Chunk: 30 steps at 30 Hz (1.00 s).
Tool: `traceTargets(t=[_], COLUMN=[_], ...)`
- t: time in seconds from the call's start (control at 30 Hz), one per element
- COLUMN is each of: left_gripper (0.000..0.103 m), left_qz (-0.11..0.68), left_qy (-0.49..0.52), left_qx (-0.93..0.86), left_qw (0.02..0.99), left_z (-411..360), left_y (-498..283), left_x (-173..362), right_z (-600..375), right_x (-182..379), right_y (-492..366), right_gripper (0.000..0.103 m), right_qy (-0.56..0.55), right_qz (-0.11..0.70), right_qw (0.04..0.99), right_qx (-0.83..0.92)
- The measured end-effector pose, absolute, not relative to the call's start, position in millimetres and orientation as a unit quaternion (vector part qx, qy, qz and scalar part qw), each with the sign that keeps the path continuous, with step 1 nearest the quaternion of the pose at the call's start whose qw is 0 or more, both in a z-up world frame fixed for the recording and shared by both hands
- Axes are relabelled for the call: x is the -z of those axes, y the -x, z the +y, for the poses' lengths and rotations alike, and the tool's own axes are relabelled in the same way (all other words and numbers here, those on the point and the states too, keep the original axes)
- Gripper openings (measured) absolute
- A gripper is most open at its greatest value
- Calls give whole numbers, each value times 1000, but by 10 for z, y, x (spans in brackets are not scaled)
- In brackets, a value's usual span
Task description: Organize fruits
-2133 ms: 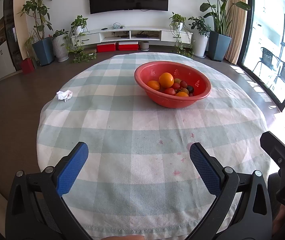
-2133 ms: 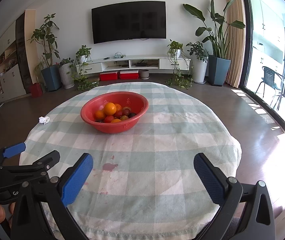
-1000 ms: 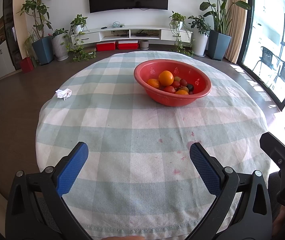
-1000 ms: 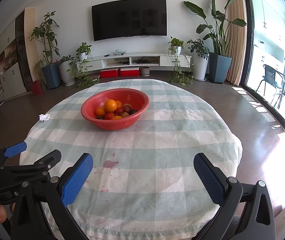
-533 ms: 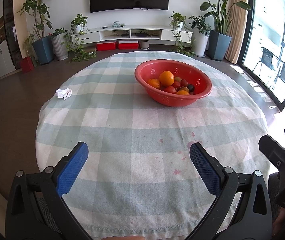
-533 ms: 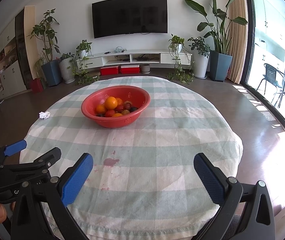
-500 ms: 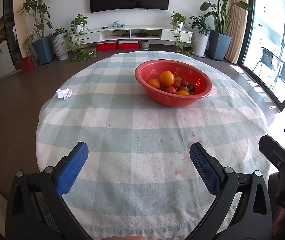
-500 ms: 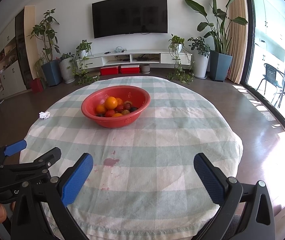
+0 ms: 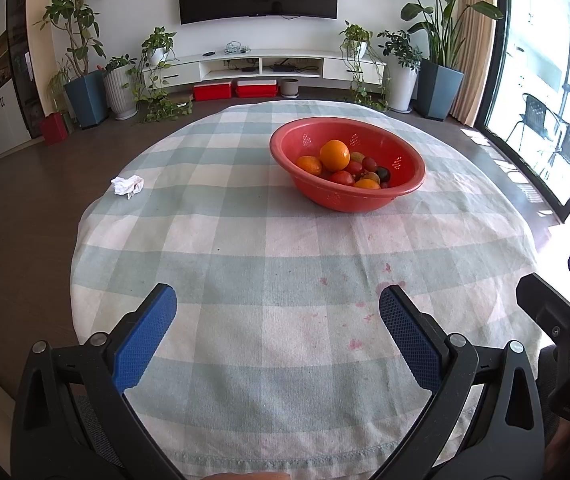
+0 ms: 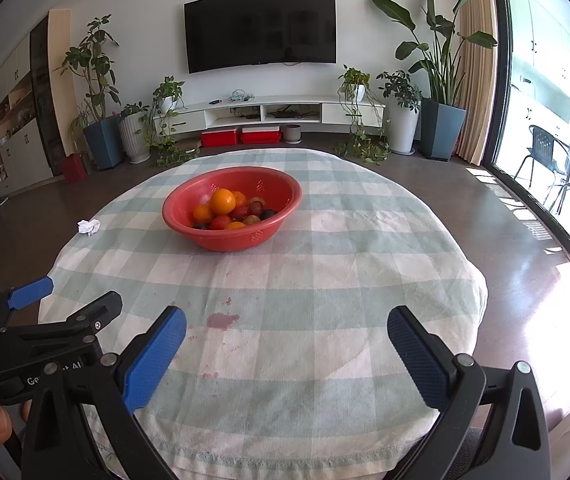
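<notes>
Sitting on one checked tablecloth (image 9: pixel 245 240), one red bowl (image 9: pixel 347 196), three oranges (image 9: pixel 334 155), both hand-held grippers (image 9: pixel 277 312) (image 10: pixel 285 336) spread wide, empty

Fruits (image 9: pixel 341 166) in bowl (image 9: pixel 405 152) on table (image 9: pixel 245 240), crumpled tissue (image 9: pixel 127 185) well left near the edge.

A home living room: wall television (image 10: pixel 260 28), potted plants (image 10: pixel 441 80), media console (image 10: pixel 269 114).
</notes>
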State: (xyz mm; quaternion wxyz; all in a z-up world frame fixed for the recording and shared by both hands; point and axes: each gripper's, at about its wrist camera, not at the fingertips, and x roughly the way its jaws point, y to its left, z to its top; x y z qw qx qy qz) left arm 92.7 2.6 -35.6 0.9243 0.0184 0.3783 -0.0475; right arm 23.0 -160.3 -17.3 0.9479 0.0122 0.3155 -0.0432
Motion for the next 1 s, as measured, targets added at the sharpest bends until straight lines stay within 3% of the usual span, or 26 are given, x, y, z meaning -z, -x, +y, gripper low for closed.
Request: traceTargets(t=[1.0], left_gripper=[103], left_qz=[380], left_qy=[-21], left_qx=[44], left_qw=[924], left_z=[14], left_y=[-945], left_x=[375], right_z=[-1605], right_x=[156], right_y=[-206], right_gripper=[103], right_qy=[-13], right_qz=[319], right_qw=[947], right_qx=[43])
